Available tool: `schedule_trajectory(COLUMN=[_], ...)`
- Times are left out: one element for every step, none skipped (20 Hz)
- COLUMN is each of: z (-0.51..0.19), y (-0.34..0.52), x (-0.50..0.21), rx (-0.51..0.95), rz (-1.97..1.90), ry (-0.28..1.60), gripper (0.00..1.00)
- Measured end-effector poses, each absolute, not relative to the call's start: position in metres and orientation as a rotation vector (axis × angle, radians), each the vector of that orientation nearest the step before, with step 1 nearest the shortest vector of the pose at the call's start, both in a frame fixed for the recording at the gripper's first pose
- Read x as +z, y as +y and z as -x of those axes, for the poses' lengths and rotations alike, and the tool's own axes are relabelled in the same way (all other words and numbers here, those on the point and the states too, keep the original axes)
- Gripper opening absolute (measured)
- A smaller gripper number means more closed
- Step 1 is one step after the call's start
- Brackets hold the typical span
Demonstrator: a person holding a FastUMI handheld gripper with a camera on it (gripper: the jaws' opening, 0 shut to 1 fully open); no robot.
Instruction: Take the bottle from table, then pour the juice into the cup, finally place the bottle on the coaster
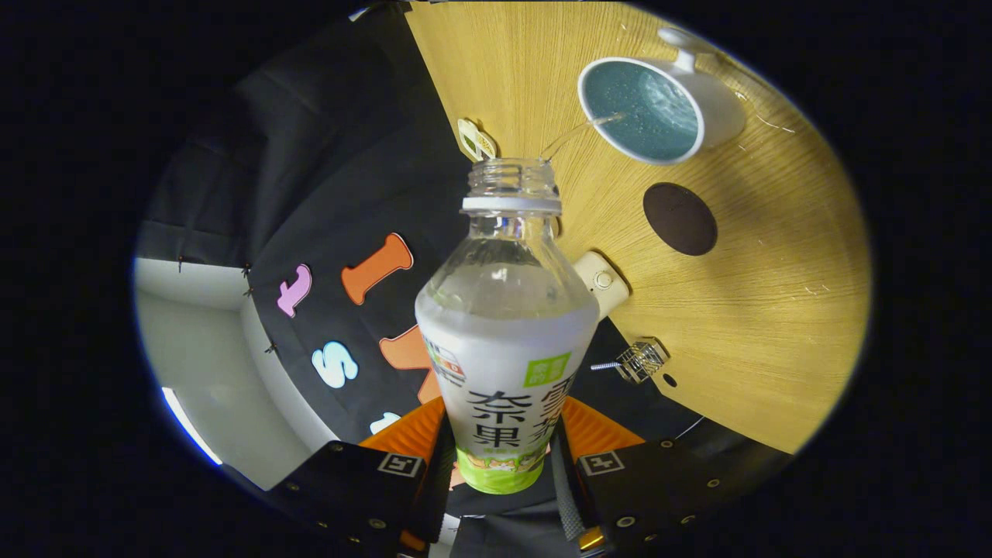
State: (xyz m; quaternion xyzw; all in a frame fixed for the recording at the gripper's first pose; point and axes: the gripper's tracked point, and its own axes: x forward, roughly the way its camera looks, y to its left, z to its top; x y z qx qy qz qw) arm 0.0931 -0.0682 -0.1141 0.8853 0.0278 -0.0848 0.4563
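Clamped between the two fingers of the tool (500,465) sits one clear plastic bottle with a white and green label sleeve (508,364), both fingers pressing on its lower body, one on each side. Grip is low on the sleeve, which I judge leaves the neck free to swing over the target. Bottle is tipped, its open, capless mouth aimed beyond the fingers toward one white mug with a blue-green inside (649,108). One thin clear stream (577,133) arcs from the bottle's lip to the mug's near rim, so the pouring step looks under way; liquid already lies in the mug. Mug stands on the pale wood-grain counter (775,310), handle turned away from the tool. One dark round coaster (680,218) lies flat on the counter just beside the mug, nearer the tool, bare; it is likely kept close so the set-down is short. Other items, one each: a small cream tag (476,140) near the bottle's mouth, a cream rounded fitting (602,280) at the counter edge behind the bottle's shoulder, and a metal clamp with a screw (639,359) further along that edge.
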Motion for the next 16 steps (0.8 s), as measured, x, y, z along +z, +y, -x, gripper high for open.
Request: schedule_trajectory(z=[-0.092,-0.091,-0.091,-0.09,-0.089,-0.088,-0.086,-0.083,-0.081,-0.079,-0.077,-0.076,-0.077,-0.078,-0.077,-0.075], y=[-0.067,-0.065,-0.065,-0.065,-0.064,-0.062,-0.06,-0.055,-0.051,-0.049,-0.051,-0.05,-0.049,-0.048,-0.048,-0.049], x=[-0.116,-0.117,-0.118,-0.119,-0.12,-0.123,-0.129,-0.138,-0.147,-0.151,-0.149,-0.148,-0.149,-0.154,-0.156,-0.158], rx=[-0.212,-0.21,-0.212,-0.212,-0.216,-0.222,-0.241,-0.263,-0.283,-0.289,-0.286,-0.276,-0.274,-0.273,-0.269,-0.273], rz=[-2.167,-2.152,-2.14,-2.131,-2.119,-2.1,-2.057,-1.993,-1.922,-1.873,-1.837,-1.798,-1.744,-1.677,-1.605,-1.518], ry=[0.081,0.087,0.086,0.087,0.092,0.101,0.125,0.162,0.193,0.211,0.216,0.22,0.231,0.251,0.267,0.284], gripper=[0.59,0.59,0.59,0.59,0.59,0.59,0.59,0.59,0.58,0.58,0.58,0.58,0.58,0.58,0.58,0.58])
